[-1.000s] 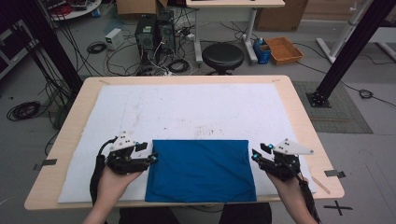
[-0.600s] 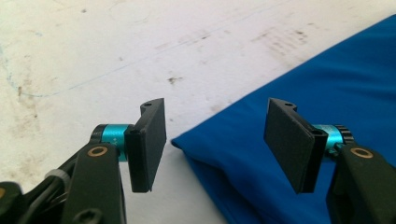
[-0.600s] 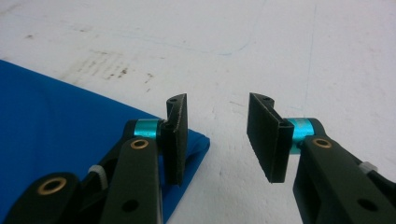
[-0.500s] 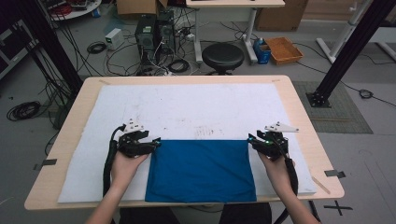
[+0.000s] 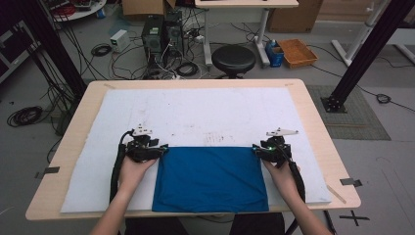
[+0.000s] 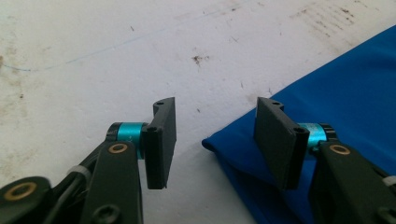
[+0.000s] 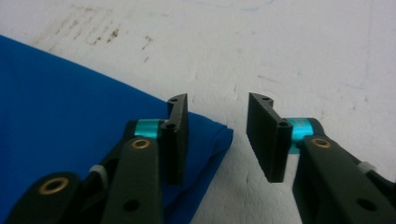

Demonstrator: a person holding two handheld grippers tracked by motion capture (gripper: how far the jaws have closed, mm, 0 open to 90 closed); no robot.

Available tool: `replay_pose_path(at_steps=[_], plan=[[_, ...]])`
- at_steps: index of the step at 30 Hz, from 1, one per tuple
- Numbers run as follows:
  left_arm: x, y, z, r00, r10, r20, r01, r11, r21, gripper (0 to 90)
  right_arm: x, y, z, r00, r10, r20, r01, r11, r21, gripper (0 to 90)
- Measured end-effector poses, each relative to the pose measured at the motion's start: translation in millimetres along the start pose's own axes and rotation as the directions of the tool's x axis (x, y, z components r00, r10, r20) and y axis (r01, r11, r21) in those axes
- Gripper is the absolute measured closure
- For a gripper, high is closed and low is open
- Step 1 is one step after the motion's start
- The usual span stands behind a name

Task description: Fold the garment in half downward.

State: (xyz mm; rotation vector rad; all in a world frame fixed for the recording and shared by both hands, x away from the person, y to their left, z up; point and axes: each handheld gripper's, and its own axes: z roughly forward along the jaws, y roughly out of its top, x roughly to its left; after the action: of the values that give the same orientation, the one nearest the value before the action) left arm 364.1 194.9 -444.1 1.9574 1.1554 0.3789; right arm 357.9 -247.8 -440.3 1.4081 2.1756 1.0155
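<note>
on desk (image 5: 313, 98), atop white mat (image 5: 205, 117): blue cloth (image 5: 210, 178) flat at near edge. left hand-held gripper (image 5: 161, 152) at far left corner, jaws just closing, corner between, not pinched. right hand-held gripper (image 5: 255, 149) at far right corner, half-wide, straddling corner, no grip.

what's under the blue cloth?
The blue cloth lies flat on the stained white mat, which covers the wooden table. The mat shows all around the cloth; whatever lies directly beneath the fabric is hidden.
</note>
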Motion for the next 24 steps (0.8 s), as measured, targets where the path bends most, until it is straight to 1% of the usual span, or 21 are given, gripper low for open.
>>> replay_pose_path(at_steps=[2,3,4,6,7,9,10,11,12,13,14,15,17,18,20,23,24], plan=[[1.3,-0.7,1.7,1.0,-0.004,0.0,0.004,0.9999,0.01,53.1,-1.1,-1.0,1.8,1.0,0.002,0.004,-0.002,1.0,0.01,63.2],[1.4,-1.1,2.9,1.0,-0.005,0.002,0.005,0.9998,0.018,55.4,-1.3,-1.3,2.5,1.0,0.001,0.005,-0.001,1.0,0.016,65.3],[1.4,-1.5,3.6,1.0,0.002,0.002,-0.002,0.9996,0.028,57.2,-1.7,-1.9,3.7,1.0,-0.003,0.0,0.003,1.0,0.022,67.9],[-0.3,-1.8,3.4,0.9997,0.013,-0.018,-0.013,0.9995,0.027,60.6,-0.4,-2.6,4.9,0.9999,-0.015,0.002,0.015,1.0,0.028,71.6],[-0.4,-1.7,3.4,0.9998,0.008,-0.02,-0.007,0.9996,0.027,62.0,-0.3,-2.7,4.8,0.9998,-0.02,0.001,0.02,0.999,0.027,74.4],[-0.4,-1.8,2.8,1.0,0.003,0.0,-0.003,0.9996,0.03,66.6,-0.2,-2.8,4.9,0.9995,-0.03,-0.009,0.03,0.999,0.025,79.1],[-1.7,-2.1,3.0,0.9999,0.001,0.016,-0.002,0.9995,0.032,71.9,-0.1,-3.2,4.4,0.9992,-0.036,-0.016,0.037,0.999,0.023,81.3],[-3.3,-2.4,3.1,0.9999,0.008,0.01,-0.009,0.9994,0.034,74.4,0.1,-3.6,4.2,0.9985,-0.051,-0.018,0.051,0.998,0.019,82.9],[-4.5,-2.9,2.8,0.9995,0.031,0.009,-0.032,0.999,0.033,75.5,-0.1,-3.9,3.8,0.998,-0.06,-0.019,0.06,0.998,0.018,84.0],[-5.1,-3.5,2.5,0.9991,0.036,0.02,-0.037,0.9987,0.035,79.4,-0.4,-4.3,3.2,0.9977,-0.062,-0.026,0.063,0.998,0.015,84.7],[-5.7,-3.9,2.7,0.9993,0.028,0.025,-0.029,0.9992,0.029,81.4,-1.1,-4.6,2.7,0.9971,-0.068,-0.035,0.068,0.998,0.013,85.0],[-5.3,-4.0,2.1,0.9988,0.034,0.034,-0.035,0.9987,0.037,83.2,-2.2,-4.9,2.4,0.9964,-0.075,-0.038,0.076,0.997,0.01,85.2],[-5.7,-3.8,2.4,0.9988,0.035,0.036,-0.036,0.9989,0.029,84.6,-4.5,-4.9,1.9,0.996,-0.075,-0.049,0.076,0.997,0.004,85.5],[-5.7,-3.7,2.3,0.9984,0.041,0.04,-0.042,0.9988,0.026,85.2,-5.6,-4.5,1.3,0.9965,-0.068,-0.049,0.068,0.998,0.001,85.8],[-5.6,-3.1,2.1,0.998,0.052,0.036,-0.052,0.9986,0.013,85.6,-7.1,-2.8,1.0,0.9956,-0.068,-0.064,0.067,0.998,-0.008,86.0],[-3.1,-1.9,2.8,0.9988,0.031,0.037,-0.03,0.9993,-0.023,85.9,-10.7,0.4,1.5,0.9949,-0.063,-0.08,0.061,0.998,-0.023,86.3],[-1.7,-0.9,3.0,0.9988,0.033,0.037,-0.032,0.999,-0.031,85.9,-11.6,1.0,2.1,0.9949,-0.061,-0.08,0.06,0.998,-0.024,86.3]])
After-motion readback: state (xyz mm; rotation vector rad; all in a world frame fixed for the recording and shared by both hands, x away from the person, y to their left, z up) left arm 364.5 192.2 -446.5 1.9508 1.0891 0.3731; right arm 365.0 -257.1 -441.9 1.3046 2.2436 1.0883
